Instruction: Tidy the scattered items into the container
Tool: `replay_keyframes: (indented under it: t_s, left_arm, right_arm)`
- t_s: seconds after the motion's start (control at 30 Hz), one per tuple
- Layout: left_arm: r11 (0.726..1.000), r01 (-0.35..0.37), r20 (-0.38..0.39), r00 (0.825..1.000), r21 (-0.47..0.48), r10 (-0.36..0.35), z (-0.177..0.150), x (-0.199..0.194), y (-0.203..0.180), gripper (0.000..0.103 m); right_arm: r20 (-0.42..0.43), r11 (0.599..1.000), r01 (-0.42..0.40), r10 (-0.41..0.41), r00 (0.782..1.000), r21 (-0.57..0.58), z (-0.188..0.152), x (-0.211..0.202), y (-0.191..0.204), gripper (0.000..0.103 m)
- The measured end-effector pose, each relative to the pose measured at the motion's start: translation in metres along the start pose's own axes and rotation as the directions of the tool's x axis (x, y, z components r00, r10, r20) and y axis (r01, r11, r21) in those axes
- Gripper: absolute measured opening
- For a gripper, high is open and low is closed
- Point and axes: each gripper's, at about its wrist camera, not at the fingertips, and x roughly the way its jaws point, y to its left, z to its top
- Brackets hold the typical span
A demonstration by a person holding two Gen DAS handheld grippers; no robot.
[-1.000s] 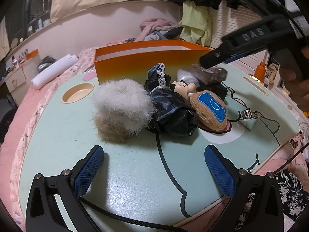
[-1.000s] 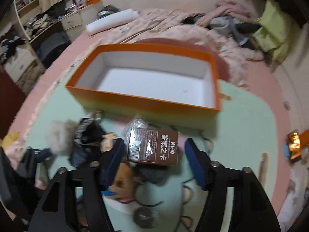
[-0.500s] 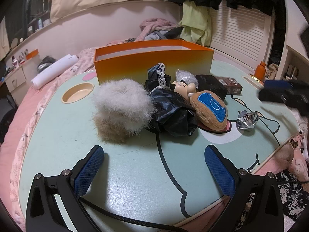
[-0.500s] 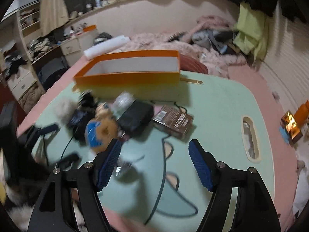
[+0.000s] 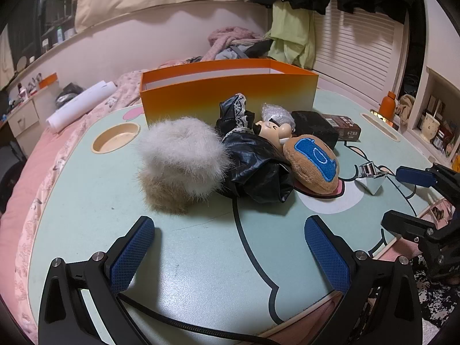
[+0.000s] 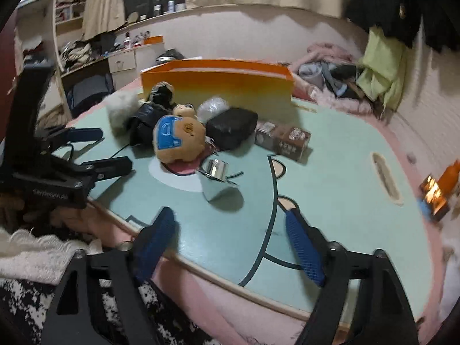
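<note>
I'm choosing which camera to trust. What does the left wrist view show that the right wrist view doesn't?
Only the left wrist view shows the round cup recess. Only the right wrist view shows the slot in the table. Both show the orange box, fur ball, brown plush, brown carton, and both open grippers: left gripper, right gripper.

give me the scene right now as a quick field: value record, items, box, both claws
container: orange box, at the far side of the table, contents hidden from both views
items on table: fluffy pompom, doll in black dress, brown plush, black pouch, brown carton, silver clip
left claw: open, holding nothing, low over the table
right claw: open, holding nothing, near the table edge
</note>
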Motion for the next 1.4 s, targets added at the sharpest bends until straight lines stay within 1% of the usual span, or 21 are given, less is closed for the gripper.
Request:
replay_keyframes:
  t_s: [0.07, 0.1, 0.33, 1.17, 1.23, 1.27, 1.33, 1.37, 1.4]
  left_arm:
    - [1.0, 0.0, 0.0, 1.0, 0.0, 0.0, 0.0, 0.0, 0.0, 0.103]
    - [1.0, -0.001, 0.0, 1.0, 0.001, 0.001, 0.0, 0.0, 0.0, 0.103]
    - [1.0, -0.001, 0.002, 1.0, 0.001, 0.001, -0.001, -0.001, -0.001, 0.103]
    - [1.0, -0.002, 0.001, 1.0, 0.001, 0.002, -0.001, -0.001, -0.002, 0.103]
    - [1.0, -0.003, -0.014, 1.0, 0.005, 0.003, 0.003, 0.0, -0.003, 0.103]
    - [1.0, -0.007, -0.039, 0.999, 0.003, 0.008, 0.007, 0.001, -0.003, 0.103]
    - [0.999, -0.038, -0.103, 0.994, -0.011, 0.037, 0.016, 0.001, -0.002, 0.103]
    - [0.999, -0.034, -0.124, 0.992, -0.012, 0.032, 0.025, -0.002, 0.0, 0.103]
    - [1.0, -0.016, -0.128, 0.992, -0.008, 0.015, 0.034, -0.005, 0.002, 0.103]
  right_arm:
    - [0.017, 1.0, 0.011, -0.011, 1.0, 0.004, -0.001, 0.004, -0.002, 0.093]
    - [0.023, 1.0, 0.015, -0.016, 1.0, 0.013, -0.002, 0.005, -0.004, 0.102]
    - [0.044, 1.0, 0.018, -0.019, 0.999, 0.022, -0.001, 0.008, -0.005, 0.103]
    - [0.041, 1.0, 0.019, -0.02, 0.999, 0.022, -0.002, 0.008, -0.006, 0.103]
    - [0.025, 1.0, 0.02, -0.021, 0.999, 0.022, 0.001, 0.007, -0.006, 0.103]
    - [0.005, 0.999, 0.021, -0.022, 1.0, 0.025, 0.005, 0.008, -0.006, 0.103]
    - [-0.08, 0.998, 0.033, -0.029, 0.996, 0.044, 0.021, 0.013, -0.009, 0.103]
    - [-0.1, 0.998, 0.039, -0.034, 0.994, 0.057, 0.029, 0.013, -0.011, 0.103]
    - [-0.112, 0.996, 0.054, -0.046, 0.993, 0.071, 0.045, 0.009, -0.014, 0.103]
